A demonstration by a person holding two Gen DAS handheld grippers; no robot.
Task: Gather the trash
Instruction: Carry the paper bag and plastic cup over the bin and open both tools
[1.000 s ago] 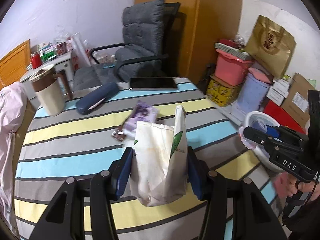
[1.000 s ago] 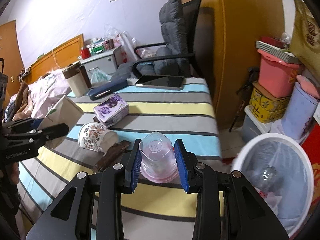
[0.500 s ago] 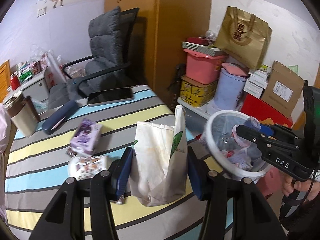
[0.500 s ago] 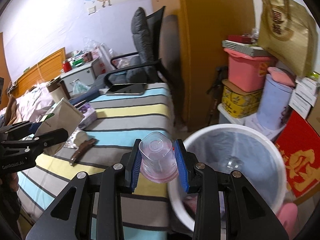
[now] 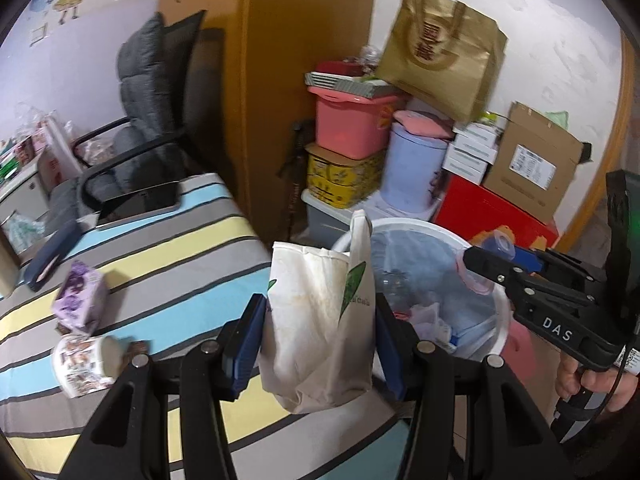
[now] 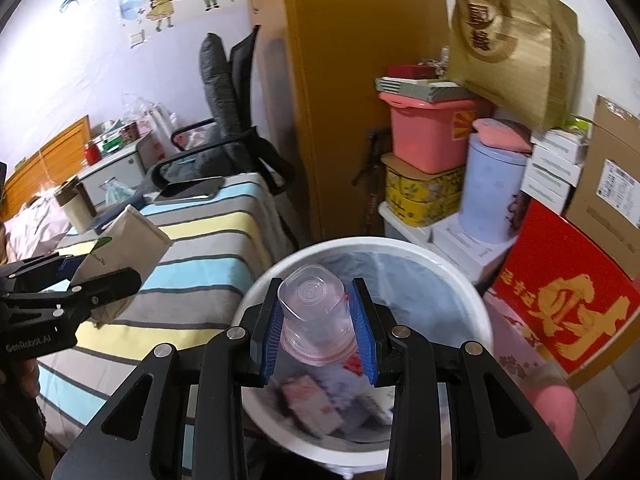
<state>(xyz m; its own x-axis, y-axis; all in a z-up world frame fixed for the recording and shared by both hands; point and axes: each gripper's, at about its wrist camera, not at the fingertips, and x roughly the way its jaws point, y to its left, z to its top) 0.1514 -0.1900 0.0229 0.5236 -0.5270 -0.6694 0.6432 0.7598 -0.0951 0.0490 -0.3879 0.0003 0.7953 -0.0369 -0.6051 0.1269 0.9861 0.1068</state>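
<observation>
My left gripper (image 5: 318,344) is shut on a white paper bag (image 5: 320,320) with a green leaf print, held at the table's right end beside the white trash bin (image 5: 500,320). My right gripper (image 6: 318,330) is shut on a clear plastic cup (image 6: 316,312) with a pink rim, held over the open bin (image 6: 472,300), which has trash inside. The bag (image 6: 128,248) and left gripper (image 6: 96,288) show at the left of the right wrist view. The right gripper (image 5: 492,264) shows over the bin in the left wrist view.
On the striped table (image 5: 160,264) lie a purple box (image 5: 78,300), a printed paper cup (image 5: 86,364) on its side, a dark case (image 5: 52,260) and a tablet (image 5: 140,200). A grey chair (image 5: 148,92) stands behind. Stacked boxes and tubs (image 5: 352,128) crowd the wall beyond the bin.
Both grippers have swung right from over the table toward the bin. The cup now hangs over the bin's opening and the bag is next to its rim. Both grips are unchanged.
</observation>
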